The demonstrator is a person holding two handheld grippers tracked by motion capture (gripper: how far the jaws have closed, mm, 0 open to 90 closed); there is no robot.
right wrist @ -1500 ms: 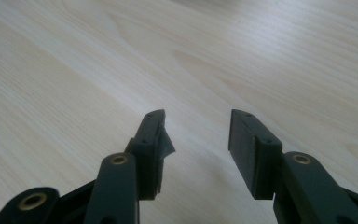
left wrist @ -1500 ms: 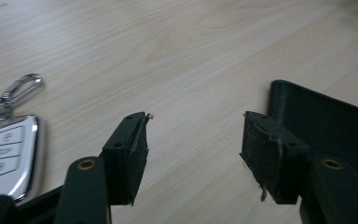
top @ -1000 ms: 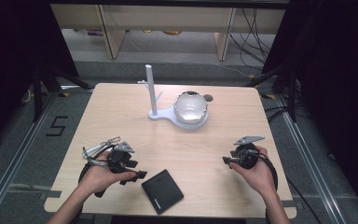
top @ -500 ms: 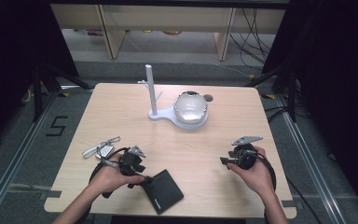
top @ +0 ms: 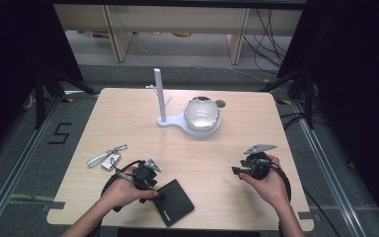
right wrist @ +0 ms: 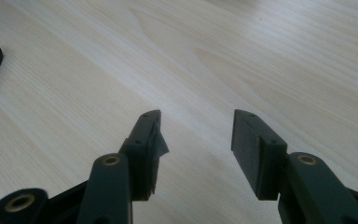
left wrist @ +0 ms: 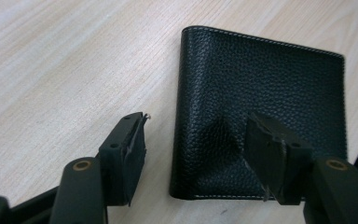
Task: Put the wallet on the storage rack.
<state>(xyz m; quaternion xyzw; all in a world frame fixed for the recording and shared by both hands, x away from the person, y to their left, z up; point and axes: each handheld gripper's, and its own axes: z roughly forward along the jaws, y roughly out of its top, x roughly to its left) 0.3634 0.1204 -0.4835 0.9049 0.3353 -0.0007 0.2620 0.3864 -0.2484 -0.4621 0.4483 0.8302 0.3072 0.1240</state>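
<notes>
Straddling the wallet (left wrist: 261, 116) edge at lower frame, the left claw (left wrist: 200, 154) gapes, gripping nothing; closing likely comes next.

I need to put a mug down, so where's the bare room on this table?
Bare wood lies between the wallet and the right gripper, and left of the stand. It is crowded by the keys and left gripper.

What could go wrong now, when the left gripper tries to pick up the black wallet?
The wallet lies flat on the table, so the open left gripper, one jaw over the leather and one beside its edge, may only push it. The wallet also sits near the table's front edge and might slide off.
</notes>
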